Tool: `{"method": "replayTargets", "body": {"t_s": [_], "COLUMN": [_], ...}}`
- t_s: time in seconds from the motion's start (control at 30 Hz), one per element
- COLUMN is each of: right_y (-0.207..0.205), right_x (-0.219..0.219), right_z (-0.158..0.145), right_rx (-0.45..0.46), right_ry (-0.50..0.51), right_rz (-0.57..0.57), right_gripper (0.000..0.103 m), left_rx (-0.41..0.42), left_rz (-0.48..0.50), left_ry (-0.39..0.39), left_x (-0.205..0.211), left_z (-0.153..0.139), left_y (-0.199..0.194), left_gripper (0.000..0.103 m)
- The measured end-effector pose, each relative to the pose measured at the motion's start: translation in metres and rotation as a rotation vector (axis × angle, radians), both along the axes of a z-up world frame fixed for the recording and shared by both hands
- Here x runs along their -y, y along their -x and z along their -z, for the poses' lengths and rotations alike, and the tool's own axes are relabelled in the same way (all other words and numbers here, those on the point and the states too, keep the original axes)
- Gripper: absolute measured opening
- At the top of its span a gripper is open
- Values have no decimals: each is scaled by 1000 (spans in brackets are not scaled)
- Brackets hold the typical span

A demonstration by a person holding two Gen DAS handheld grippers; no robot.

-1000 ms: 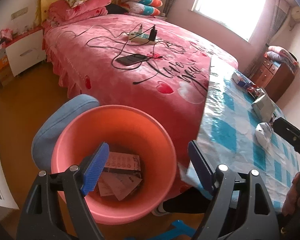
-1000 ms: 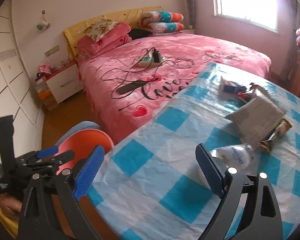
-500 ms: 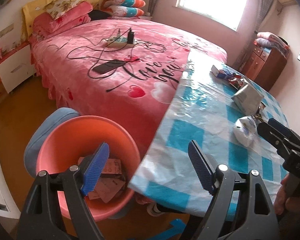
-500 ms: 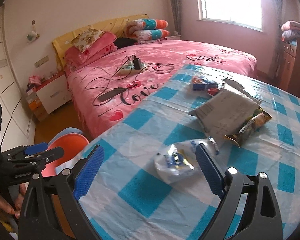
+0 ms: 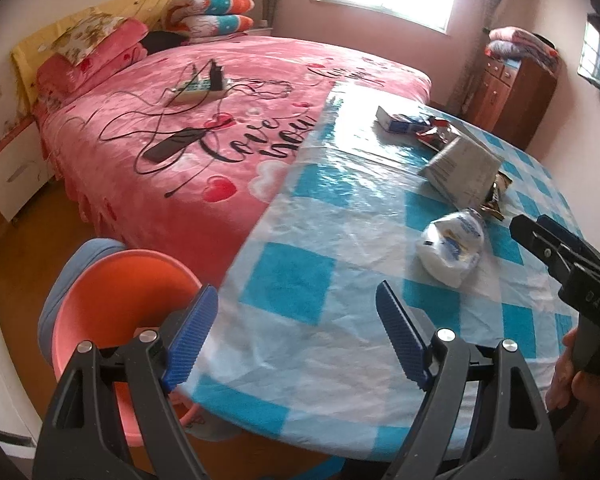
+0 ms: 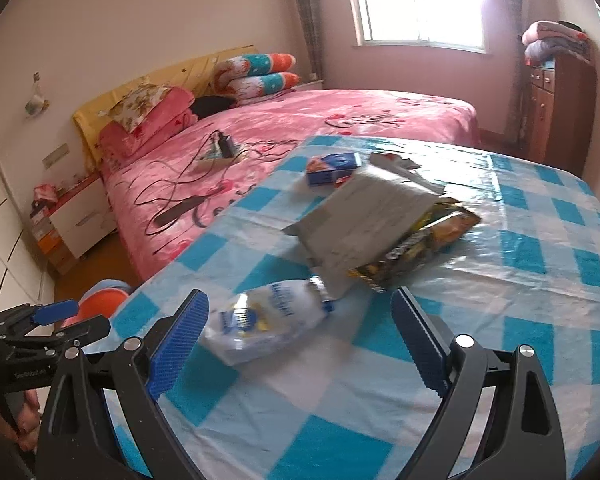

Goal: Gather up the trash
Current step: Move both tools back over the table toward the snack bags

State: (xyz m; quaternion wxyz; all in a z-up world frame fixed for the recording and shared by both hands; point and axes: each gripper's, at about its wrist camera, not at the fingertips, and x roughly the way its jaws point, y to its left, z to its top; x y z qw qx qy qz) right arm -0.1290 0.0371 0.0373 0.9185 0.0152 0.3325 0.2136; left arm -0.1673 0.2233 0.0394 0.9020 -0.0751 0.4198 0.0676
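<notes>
A crumpled white plastic wrapper [image 6: 266, 322] lies on the blue-checked table [image 6: 540, 320], just ahead of my open, empty right gripper [image 6: 300, 340]; it also shows in the left wrist view [image 5: 452, 246]. Behind it lie a grey paper package [image 6: 364, 220], a dark snack bag [image 6: 424, 248] and a blue box [image 6: 334, 168]. My left gripper [image 5: 296, 336] is open and empty over the table's near edge. The orange trash bin [image 5: 112, 300] stands on the floor to its left.
A pink bed [image 5: 204, 120] with cables, a power strip [image 5: 198, 88] and a phone runs along the table's far side. A blue stool [image 5: 76, 264] sits behind the bin. A wooden cabinet [image 6: 556, 108] stands at the back right, a nightstand [image 6: 80, 216] at the left.
Both grippers have moved right and forward, from over the bin to over the table. The white wrapper is now close in front of the right gripper. Both stay open.
</notes>
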Motion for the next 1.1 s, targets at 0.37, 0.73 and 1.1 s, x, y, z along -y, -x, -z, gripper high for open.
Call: {"method": "replayTargets", "body": {"t_s": [0.37,0.73,1.1], "right_y": [-14,-26,-38], "right_x": [37,62,98], "right_z": [9,12,14], "right_rx": [-16,-39,-87], "right_ry": [-21,-65,-143], "right_rz": [66,106,157], "right_gripper": [92,92,92], "left_rx": [-20,-34,29], "left_rz": [66,107,142], "left_ry": [-50,-89,4], "left_x": [40,67,83], "left_z": [-1,-3,-37], "left_y": [-19,-30,-81], "left_gripper": [82,82,82]}}
